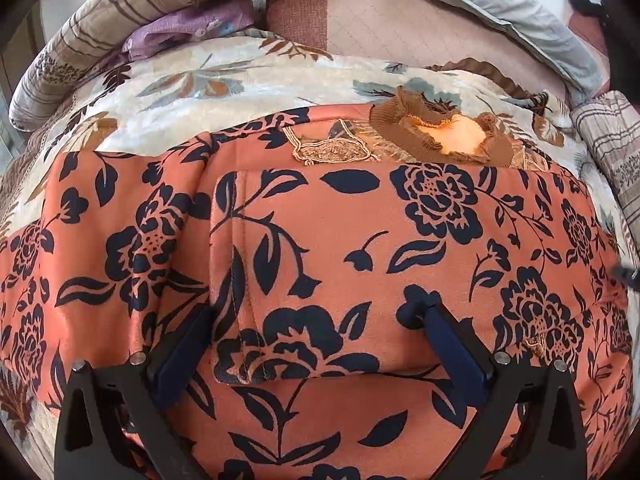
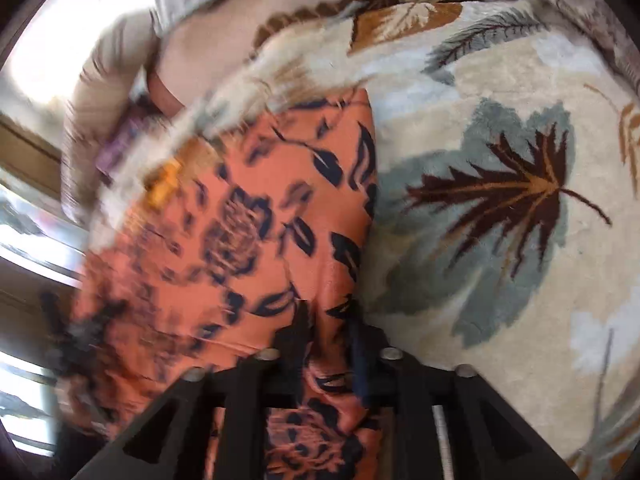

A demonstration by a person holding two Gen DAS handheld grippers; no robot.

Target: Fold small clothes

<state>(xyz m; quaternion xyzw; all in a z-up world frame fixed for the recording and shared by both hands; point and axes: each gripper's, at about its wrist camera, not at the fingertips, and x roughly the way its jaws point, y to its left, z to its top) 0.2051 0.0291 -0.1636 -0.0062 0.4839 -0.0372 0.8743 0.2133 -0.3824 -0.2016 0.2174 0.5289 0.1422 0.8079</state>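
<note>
Right under my left jaws (image 1: 316, 312) lies the orange top (image 1: 340, 240), spread flat on the bed's leaf-patterned blanket (image 1: 208, 76). These jaws stand released and wide, one finger to each side of a folded-over flap whose stitched edge runs between them; neither pad presses cloth. My right jaws (image 2: 326, 320) are nearly together, with a pinched ridge of the orange top (image 2: 248, 232) bunched between the fingers at the garment's edge, where it meets the blanket (image 2: 500, 200). I take that as a hold, though blur in that view leaves the contact uncertain.

Judging by the soft creases and slight sheen, the fabric looks light, limp and a little slippery. It will sag from any single point, so I would take it at hems, seams or doubled edges, where the layers give the pads more to bite.

Farther from my left jaws sits the brown ribbed neckline (image 1: 440, 136). Beyond it lie a striped pillow (image 1: 100, 40) and a grey pillow (image 1: 512, 12).
</note>
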